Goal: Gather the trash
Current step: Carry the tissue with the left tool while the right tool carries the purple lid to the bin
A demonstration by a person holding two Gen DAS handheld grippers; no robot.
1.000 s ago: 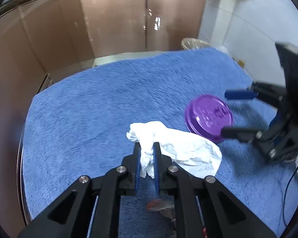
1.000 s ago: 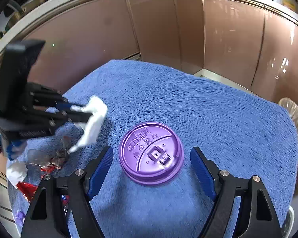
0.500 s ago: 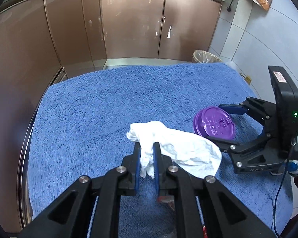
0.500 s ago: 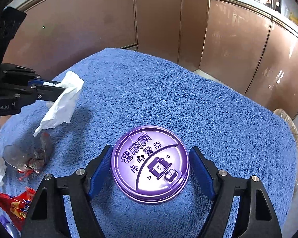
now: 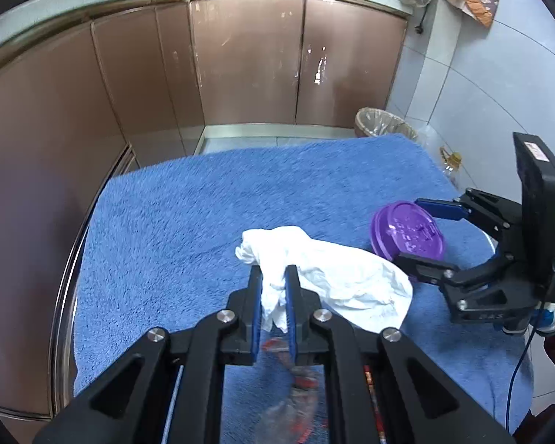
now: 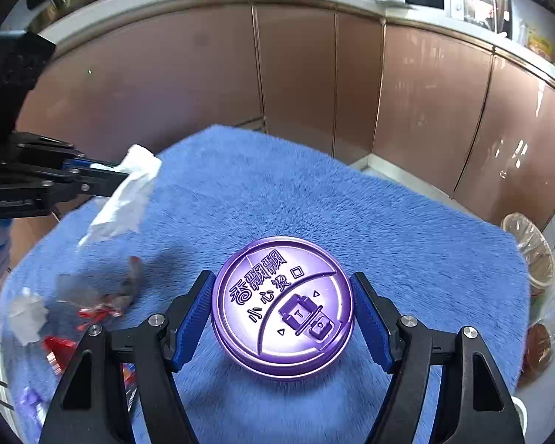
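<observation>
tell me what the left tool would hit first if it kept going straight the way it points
Probably the blue towel. The left tool is shut on the white tissue and angled downward; nothing else shows ahead of it. The purple lid sits off to its right.

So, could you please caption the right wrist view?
Right tongs closing around the purple lid; left tongs hold a tissue.

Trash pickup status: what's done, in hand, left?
Done: nothing visibly binned. In hand: left gripper clamps the white tissue; right gripper closing around the purple lid. Left: wrappers and crumpled paper on the blue towel; bin beyond.
</observation>
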